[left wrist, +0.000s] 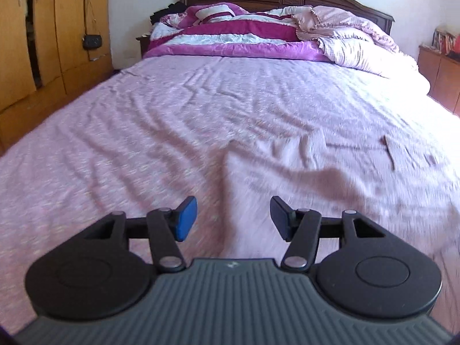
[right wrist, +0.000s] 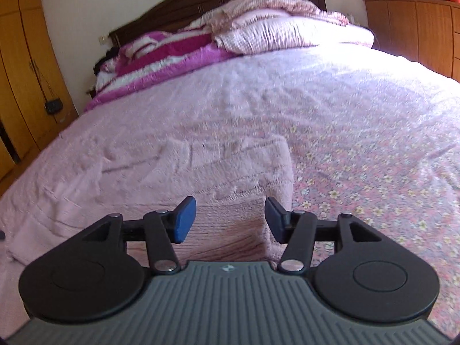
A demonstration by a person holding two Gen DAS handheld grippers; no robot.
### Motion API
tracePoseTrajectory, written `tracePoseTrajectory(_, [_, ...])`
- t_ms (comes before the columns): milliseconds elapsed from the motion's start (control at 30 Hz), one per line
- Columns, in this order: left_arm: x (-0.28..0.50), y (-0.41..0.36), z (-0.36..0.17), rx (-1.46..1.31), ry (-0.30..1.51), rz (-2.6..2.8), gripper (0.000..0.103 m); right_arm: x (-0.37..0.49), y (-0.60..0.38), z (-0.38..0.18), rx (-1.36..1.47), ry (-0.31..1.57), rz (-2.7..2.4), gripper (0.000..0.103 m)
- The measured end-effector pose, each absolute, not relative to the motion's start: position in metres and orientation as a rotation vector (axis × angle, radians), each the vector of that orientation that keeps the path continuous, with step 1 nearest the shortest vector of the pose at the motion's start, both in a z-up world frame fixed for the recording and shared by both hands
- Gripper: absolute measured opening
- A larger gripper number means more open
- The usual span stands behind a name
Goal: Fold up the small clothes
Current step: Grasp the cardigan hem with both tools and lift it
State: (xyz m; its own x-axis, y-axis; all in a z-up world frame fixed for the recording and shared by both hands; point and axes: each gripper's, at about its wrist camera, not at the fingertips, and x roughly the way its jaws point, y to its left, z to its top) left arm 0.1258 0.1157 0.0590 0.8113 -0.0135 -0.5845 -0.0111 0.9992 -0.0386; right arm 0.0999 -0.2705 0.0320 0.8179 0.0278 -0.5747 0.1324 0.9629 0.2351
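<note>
Both grippers are spread and hold nothing. The right gripper (right wrist: 228,220) hovers over the near edge of a pink cloth (right wrist: 178,172) spread flat on the bed (right wrist: 373,143), its long axis running leftward. The left gripper (left wrist: 233,218) is farther off, the cloth lying to its right.

No legible text, number or brand name is to be found. A small pale emblem — too small to be read — is borne on the ribbed grey housing (left wrist: 230,302) just behind each gripper's fingers.
</note>
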Motion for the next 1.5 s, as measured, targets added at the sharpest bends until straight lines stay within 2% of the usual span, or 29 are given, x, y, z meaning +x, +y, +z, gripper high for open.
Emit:
tracePoseTrajectory(333, [0.197,0.117,0.017,-0.274,0.673,0.034,0.056,0.101,-0.264,0.016,0.212,0.6,-0.045,0.06])
tracePoseTrajectory(367, [0.198,0.117,0.015,-0.3,0.67,0.027,0.055,0.101,-0.262,0.015,0.204,0.596,-0.046,0.057])
tracePoseTrajectory(400, [0.198,0.115,0.014,-0.303,0.661,0.017,0.051,0.1,-0.261,0.015,0.192,0.591,-0.051,0.049])
tracePoseTrajectory(433, [0.197,0.112,0.015,-0.285,0.646,0.009,0.029,0.099,-0.259,0.015,0.177,0.583,-0.058,0.044])
tracePoseTrajectory(467, [0.195,0.11,0.016,-0.259,0.623,0.023,0.019,0.098,-0.258,0.015,0.164,0.577,-0.063,0.037])
tracePoseTrajectory(500, [0.192,0.109,0.017,-0.249,0.596,0.028,0.017,0.097,-0.258,0.016,0.153,0.57,-0.068,0.028])
tracePoseTrajectory(533, [0.188,0.11,0.019,-0.256,0.567,0.034,0.013,0.095,-0.258,0.016,0.148,0.561,-0.074,0.024])
tracePoseTrajectory(600, [0.181,0.111,0.021,-0.264,0.528,0.061,0.012,0.091,-0.258,0.018,0.134,0.54,-0.096,0.007])
tracePoseTrajectory(733, [0.178,0.116,0.021,-0.271,0.482,0.116,0.012,0.079,-0.256,0.035,0.107,0.437,-0.097,0.005])
tracePoseTrajectory(867, [0.187,0.122,0.012,-0.306,0.529,0.158,0.012,0.084,-0.25,0.045,0.049,0.385,-0.12,0.003])
tracePoseTrajectory(1100, [0.187,0.131,0.011,-0.33,0.567,0.137,0.017,0.101,-0.271,0.014,0.151,0.507,-0.148,0.004])
tracePoseTrajectory(1200, [0.184,0.131,0.016,-0.293,0.578,0.141,0.028,0.092,-0.275,0.019,0.206,0.48,-0.133,0.006])
tracePoseTrajectory(1267, [0.179,0.132,0.021,-0.266,0.576,0.155,0.038,0.086,-0.273,0.023,0.23,0.47,-0.1,0.014])
tracePoseTrajectory(1333, [0.171,0.134,0.027,-0.261,0.574,0.164,0.042,0.081,-0.269,0.026,0.25,0.467,-0.058,0.021])
tracePoseTrajectory(1400, [0.164,0.138,0.034,-0.261,0.579,0.167,0.043,0.077,-0.264,0.025,0.263,0.48,-0.019,0.034])
tracePoseTrajectory(1500, [0.154,0.139,0.045,-0.231,0.6,0.171,0.043,0.071,-0.258,0.023,0.264,0.501,-0.004,0.044])
